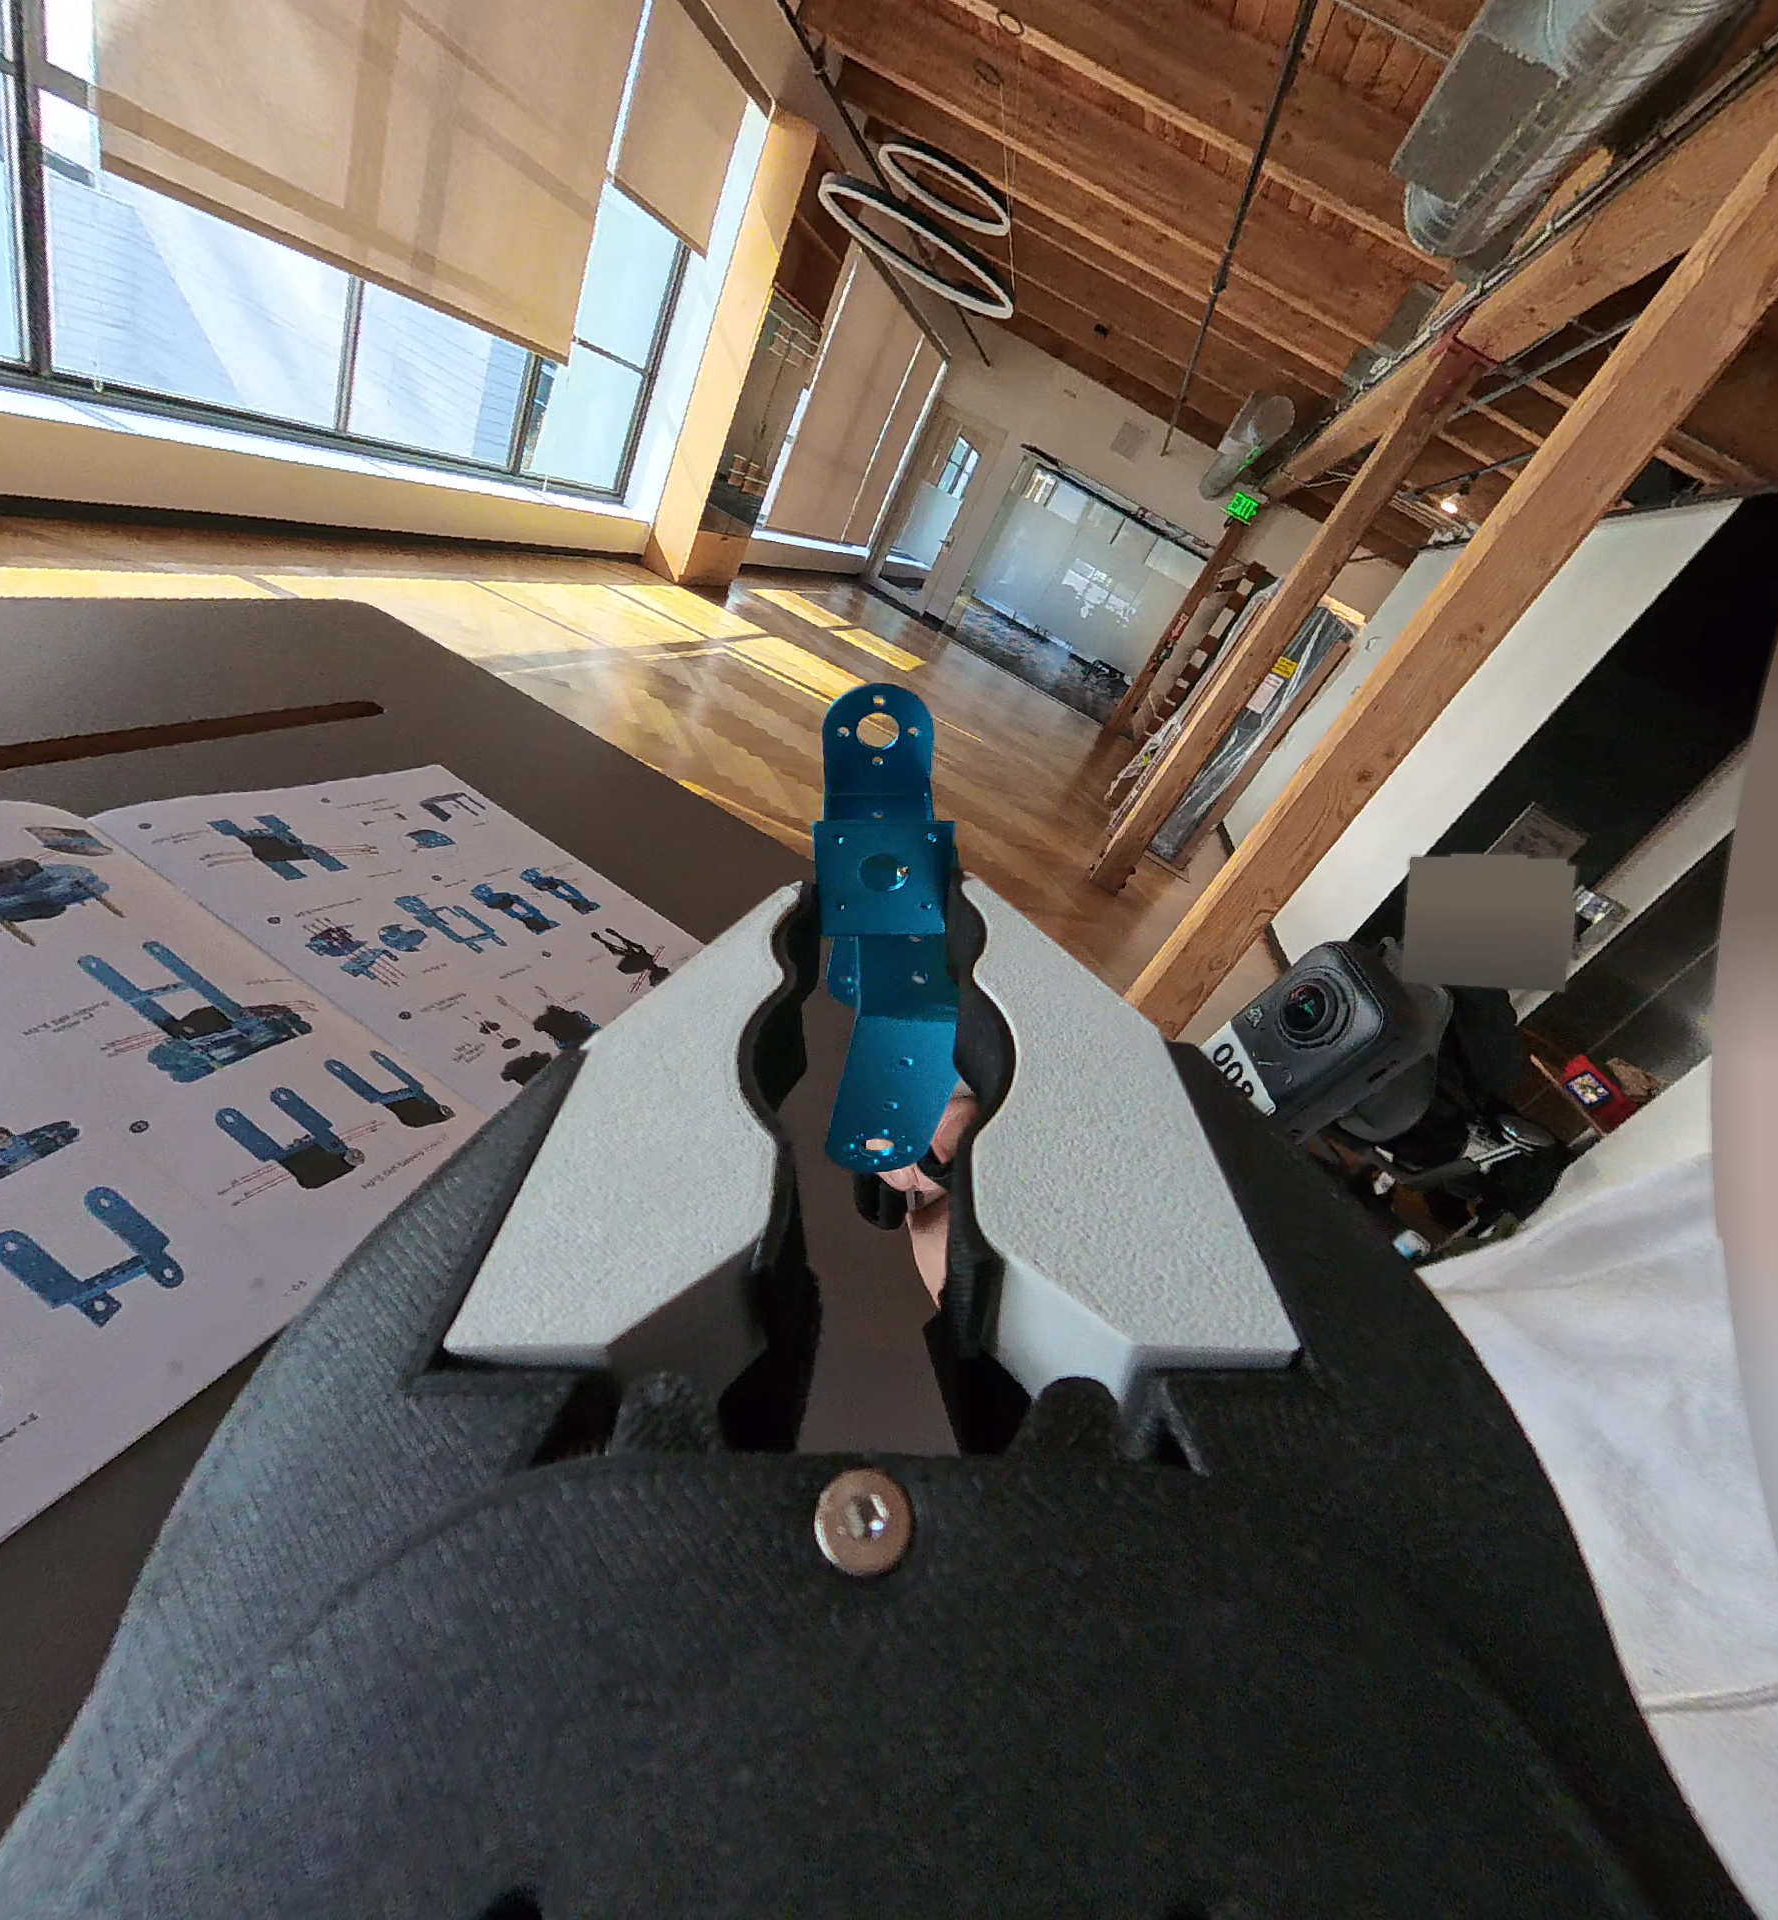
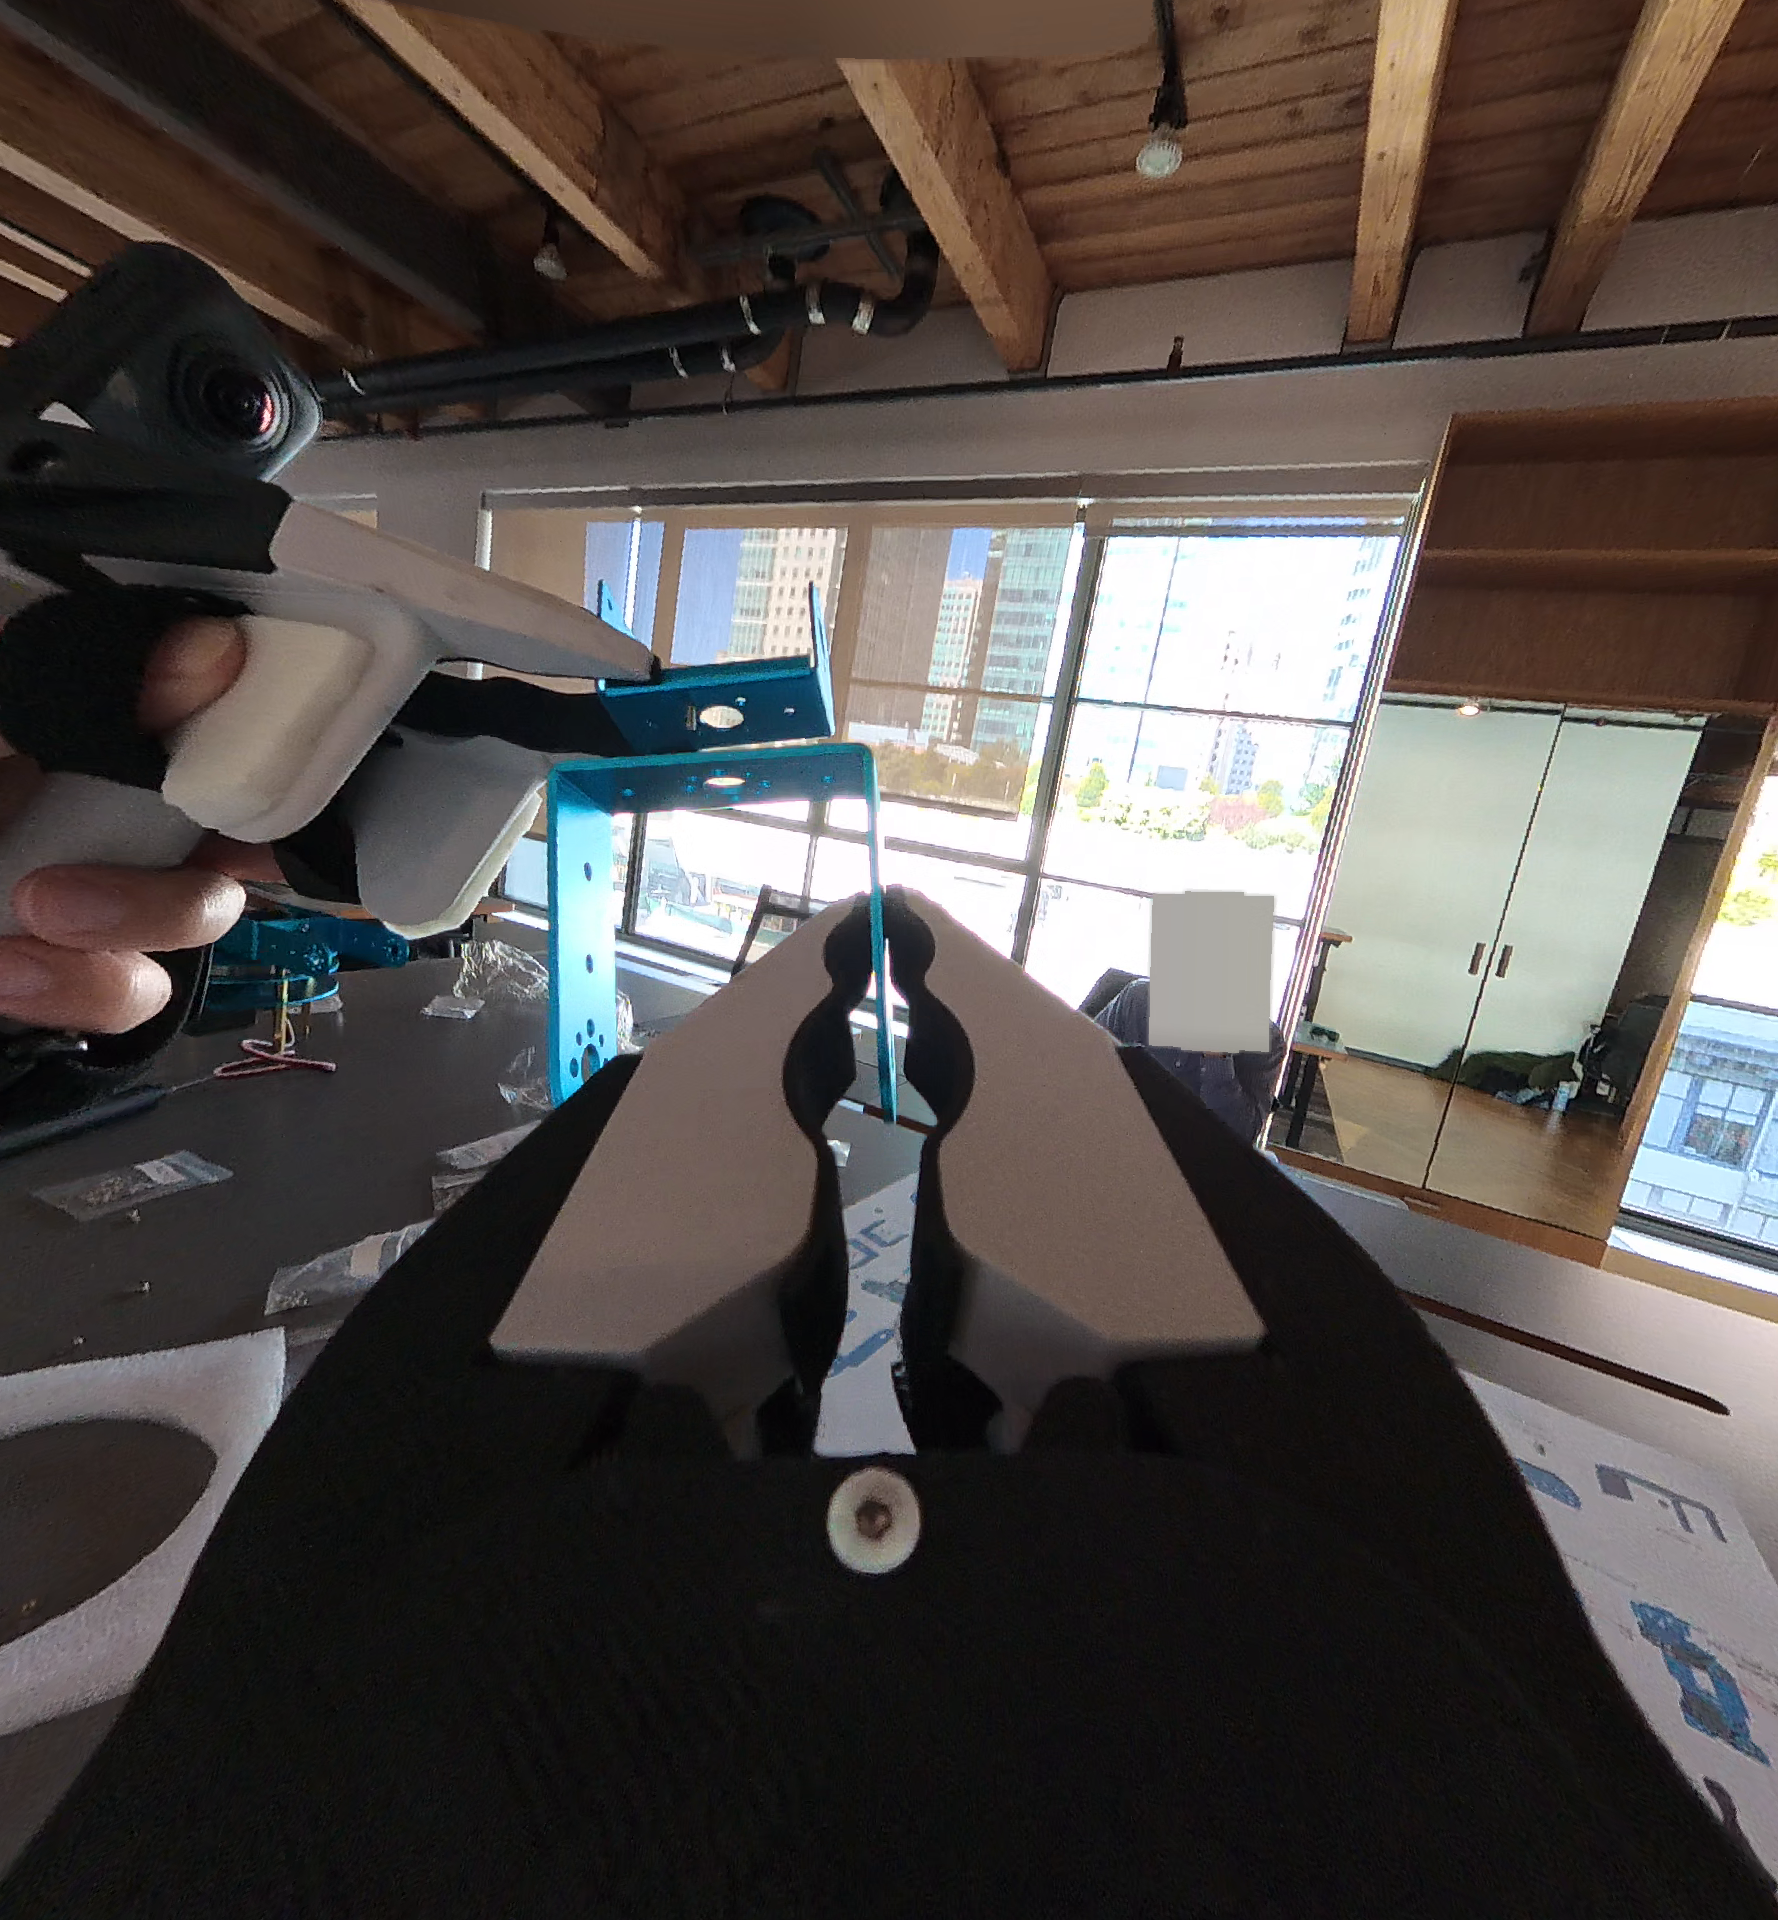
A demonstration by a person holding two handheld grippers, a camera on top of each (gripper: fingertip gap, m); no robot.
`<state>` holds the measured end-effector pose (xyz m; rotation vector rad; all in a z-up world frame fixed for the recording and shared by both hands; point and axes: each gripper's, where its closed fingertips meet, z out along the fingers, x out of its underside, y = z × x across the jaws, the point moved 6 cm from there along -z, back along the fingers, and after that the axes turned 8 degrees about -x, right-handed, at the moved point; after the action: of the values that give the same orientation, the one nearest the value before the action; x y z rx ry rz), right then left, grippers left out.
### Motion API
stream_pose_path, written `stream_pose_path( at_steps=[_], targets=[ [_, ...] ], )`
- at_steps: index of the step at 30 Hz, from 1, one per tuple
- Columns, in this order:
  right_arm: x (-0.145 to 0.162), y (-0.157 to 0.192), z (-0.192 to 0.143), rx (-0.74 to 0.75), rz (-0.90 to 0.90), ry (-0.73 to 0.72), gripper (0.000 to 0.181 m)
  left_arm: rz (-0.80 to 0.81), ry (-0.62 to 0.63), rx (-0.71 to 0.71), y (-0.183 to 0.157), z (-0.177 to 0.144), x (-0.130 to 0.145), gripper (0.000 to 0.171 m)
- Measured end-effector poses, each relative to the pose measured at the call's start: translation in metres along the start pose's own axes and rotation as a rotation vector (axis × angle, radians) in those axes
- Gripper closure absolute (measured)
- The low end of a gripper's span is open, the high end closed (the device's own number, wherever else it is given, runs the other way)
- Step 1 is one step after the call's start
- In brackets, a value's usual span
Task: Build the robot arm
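Your left gripper (image 1: 880, 914) raised, fingers pinched together; your right gripper (image 2: 885, 914) raised, fingertips nearly closed, just beside left.

Open booklet (image 1: 189, 1039): small printed captions and step numbers beside blue part drawings. Right of the booklet, a white label (image 1: 1240, 1072) with black digits sits beside a camera (image 1: 1321, 1013). Well beyond the booklet, a lit green sign (image 1: 1243, 507) hangs high up.

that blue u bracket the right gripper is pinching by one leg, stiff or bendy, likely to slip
Probably stiff: the blue U bracket looks like folded sheet metal with crisp corners. Likely light, being thin and full of holes. It may pivot or slip, since the right gripper clamps only the thin edge of one smooth leg while the rest hangs out sideways.
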<state>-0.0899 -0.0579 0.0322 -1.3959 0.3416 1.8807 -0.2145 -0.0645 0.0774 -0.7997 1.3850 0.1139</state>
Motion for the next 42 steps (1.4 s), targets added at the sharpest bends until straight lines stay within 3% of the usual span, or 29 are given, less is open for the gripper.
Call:
stream_pose_path(
  at_steps=[11, 19, 25, 42],
  targets=[
    [-0.007, -0.004, 0.0, 0.005, -0.007, -0.011, 0.181, 0.1, -0.017, -0.011, -0.019, 0.001, -0.001, 0.149],
    [-0.015, 0.002, -0.006, -0.007, -0.057, -0.118, 0.181, 0.396, -0.066, -0.109, -0.038, -0.005, 0.003, 0.149],
    [-0.01, 0.003, 0.0, -0.003, -0.054, -0.098, 0.181, 0.26, -0.072, -0.068, -0.028, -0.008, 0.002, 0.149],
    [-0.005, 0.002, 0.009, -0.002, -0.036, -0.068, 0.181, 0.244, -0.047, -0.08, -0.015, -0.002, 0.004, 0.149]
  ],
)
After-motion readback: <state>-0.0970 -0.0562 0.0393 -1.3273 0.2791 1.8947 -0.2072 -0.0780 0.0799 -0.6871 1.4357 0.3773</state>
